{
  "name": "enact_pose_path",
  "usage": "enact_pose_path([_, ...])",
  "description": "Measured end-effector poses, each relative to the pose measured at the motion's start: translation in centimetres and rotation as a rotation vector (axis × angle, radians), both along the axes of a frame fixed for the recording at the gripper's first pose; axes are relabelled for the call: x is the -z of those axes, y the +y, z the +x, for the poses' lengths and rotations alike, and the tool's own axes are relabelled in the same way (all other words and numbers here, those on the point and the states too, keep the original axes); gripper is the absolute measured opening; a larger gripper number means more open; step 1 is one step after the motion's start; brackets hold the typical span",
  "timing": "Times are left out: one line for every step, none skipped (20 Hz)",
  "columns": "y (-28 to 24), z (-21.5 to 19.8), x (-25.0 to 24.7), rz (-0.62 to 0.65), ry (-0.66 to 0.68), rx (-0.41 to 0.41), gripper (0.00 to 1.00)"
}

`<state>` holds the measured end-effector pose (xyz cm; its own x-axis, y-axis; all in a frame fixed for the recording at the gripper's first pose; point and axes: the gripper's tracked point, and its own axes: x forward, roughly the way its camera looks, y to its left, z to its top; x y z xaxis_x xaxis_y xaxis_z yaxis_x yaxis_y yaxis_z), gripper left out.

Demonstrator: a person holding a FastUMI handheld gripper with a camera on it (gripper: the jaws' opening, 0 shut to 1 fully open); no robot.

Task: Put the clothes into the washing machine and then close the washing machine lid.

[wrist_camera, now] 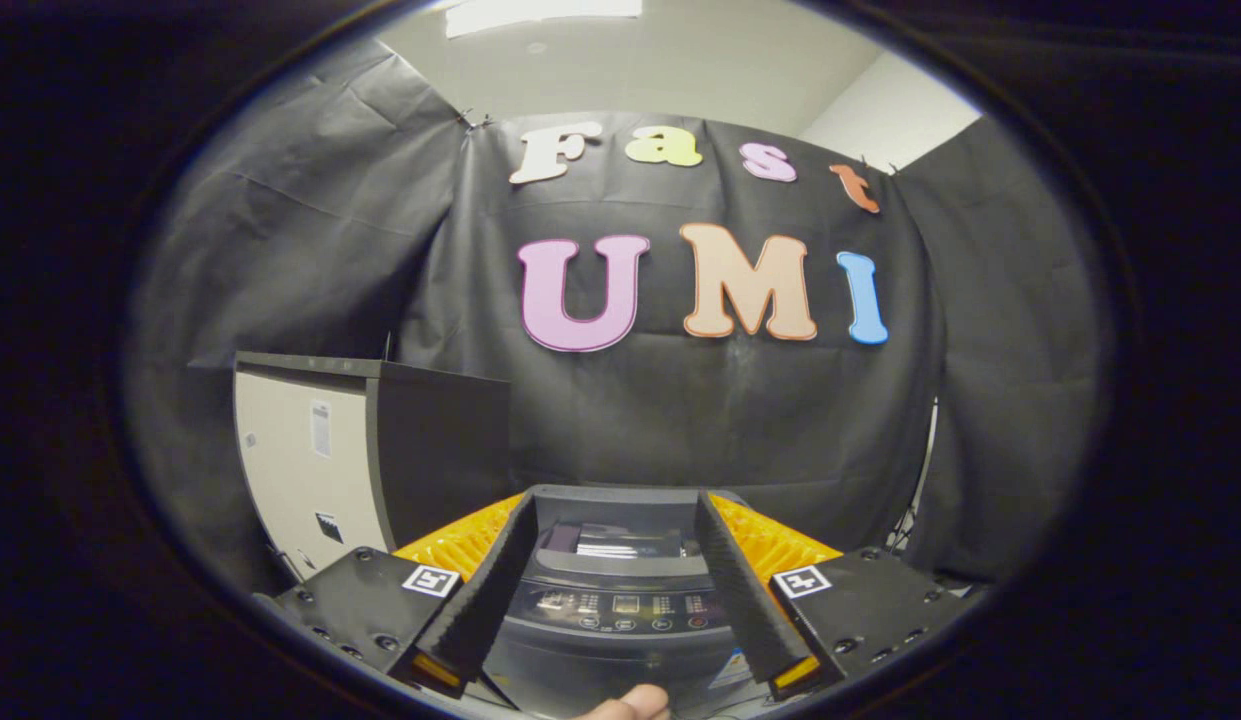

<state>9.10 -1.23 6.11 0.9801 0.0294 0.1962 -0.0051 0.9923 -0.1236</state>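
Observation:
My gripper [615, 502] is open, its two fingers spread wide with nothing held between them. Just ahead and below, between the fingers, stands a small grey washing machine [620, 655]. Its control panel [625, 605] with buttons and a small display faces me. Behind the panel lies the machine's dark top [620, 540], where a pale striped patch shows. I cannot tell whether the lid is up or down. A person's fingertip [632, 703] shows at the near edge, in front of the machine.
An orange ribbed plastic thing [460, 540] sits behind the machine and sticks out past both fingers. A tall box-like cabinet [310, 460] with a pale front and dark side stands to the left. Black cloth walls close off the back and sides.

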Motion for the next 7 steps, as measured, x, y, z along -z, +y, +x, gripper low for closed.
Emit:
enact_pose_path([-0.1,0.0,0.2,-0.012,0.0,0.003,0.98])
enact_pose_path([-0.4,-0.1,0.2,-0.024,-0.003,0.013,0.98])
enact_pose_path([-0.8,-0.2,0.2,-0.033,-0.007,0.029,0.98])
enact_pose_path([-1.0,-0.4,0.1,-0.037,-0.011,0.036,0.98])
enact_pose_path([-1.0,-0.2,0.1,-0.036,-0.012,0.038,0.98])
enact_pose_path([-1.2,-0.2,0.2,-0.029,-0.011,0.038,0.98])
enact_pose_path([-1.4,-0.2,0.4,-0.016,-0.007,0.04,0.98])
